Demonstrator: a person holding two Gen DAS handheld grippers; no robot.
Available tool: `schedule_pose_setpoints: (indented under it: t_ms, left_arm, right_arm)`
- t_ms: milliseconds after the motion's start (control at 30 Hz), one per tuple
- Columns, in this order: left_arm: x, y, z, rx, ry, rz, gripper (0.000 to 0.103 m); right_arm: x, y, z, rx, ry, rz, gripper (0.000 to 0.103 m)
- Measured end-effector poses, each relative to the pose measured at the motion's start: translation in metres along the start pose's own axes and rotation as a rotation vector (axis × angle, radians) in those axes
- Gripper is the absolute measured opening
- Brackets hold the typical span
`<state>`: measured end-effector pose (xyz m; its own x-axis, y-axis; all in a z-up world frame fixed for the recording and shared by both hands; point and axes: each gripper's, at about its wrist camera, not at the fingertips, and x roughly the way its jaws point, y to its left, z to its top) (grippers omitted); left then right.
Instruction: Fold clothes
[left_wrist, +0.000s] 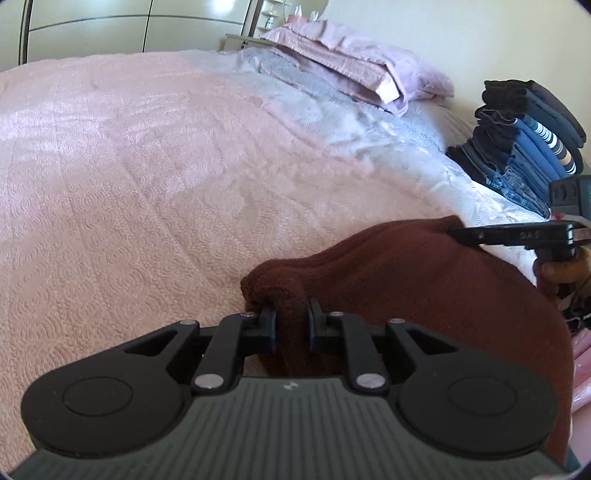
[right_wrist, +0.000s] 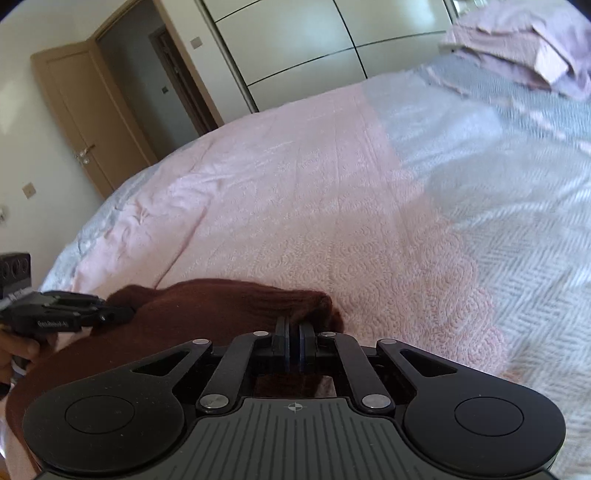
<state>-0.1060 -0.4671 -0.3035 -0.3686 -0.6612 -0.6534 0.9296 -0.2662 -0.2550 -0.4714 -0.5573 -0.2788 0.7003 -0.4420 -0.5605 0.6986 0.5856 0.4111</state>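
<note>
While a dark reddish-brown knitted garment (left_wrist: 424, 280) lies bunched at the near edge of the bed, both claws have hold of it. The left gripper (left_wrist: 291, 314) is clamped on a thick fold of the knit at the garment's left corner, the fabric bulging between its black fingers (left_wrist: 267, 326). The right gripper (right_wrist: 294, 334) has its jaws drawn almost together on a thin edge of the same garment at the opposite corner; in the left wrist view it shows from the side, its tip buried in the cloth. A hand (left_wrist: 561, 269) grips the right tool's handle.

The garment rests on a pink quilted bedspread (left_wrist: 147, 184) with an embossed pattern, which gives way to a pale grey herringbone cover (right_wrist: 498, 192) towards the head of the bed. There, a lilac folded blanket (left_wrist: 354, 70) sits on the grey cover. A stack of folded dark and blue clothes (left_wrist: 524, 147) stands on the bed's right side, beyond the garment. A brown wooden door (right_wrist: 81, 122) stands open beside cream wardrobe panels (right_wrist: 295, 44).
</note>
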Motion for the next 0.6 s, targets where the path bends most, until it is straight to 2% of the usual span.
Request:
schedule_pose_setpoints:
  t_ms: [100,167,233,300,400,467,533,600]
  left_arm:
    - [-0.004,0.003,0.001,-0.029,0.014,-0.002,0.017]
    - [-0.006,-0.001,0.002,-0.021,0.021,0.015,0.017]
    - [-0.005,-0.01,0.005,0.009,0.03,0.046,0.017]
    - [-0.003,-0.016,0.006,0.033,0.04,0.07,0.017]
    - [-0.005,-0.019,0.009,0.021,0.051,0.089,0.017]
    - [-0.016,-0.022,0.013,0.025,0.045,0.099,0.02]
    - [-0.037,-0.028,0.015,0.047,0.019,0.114,0.022]
    - [-0.067,-0.038,0.013,0.091,-0.024,0.12,0.021]
  right_arm:
    - [-0.017,0.007,0.007,-0.001,-0.019,-0.035,0.007]
    - [-0.038,0.025,0.01,-0.055,-0.055,-0.124,0.035]
    - [-0.061,0.052,0.004,-0.129,-0.101,-0.139,0.046]
    - [-0.073,0.082,-0.011,-0.18,-0.094,-0.054,0.046]
    - [-0.068,0.123,-0.039,-0.249,-0.012,0.099,0.046]
    - [-0.046,0.138,-0.056,-0.311,0.086,0.117,0.046]
    - [-0.023,0.138,-0.07,-0.346,0.139,0.081,0.046]
    - [-0.017,0.134,-0.072,-0.35,0.127,0.073,0.046]
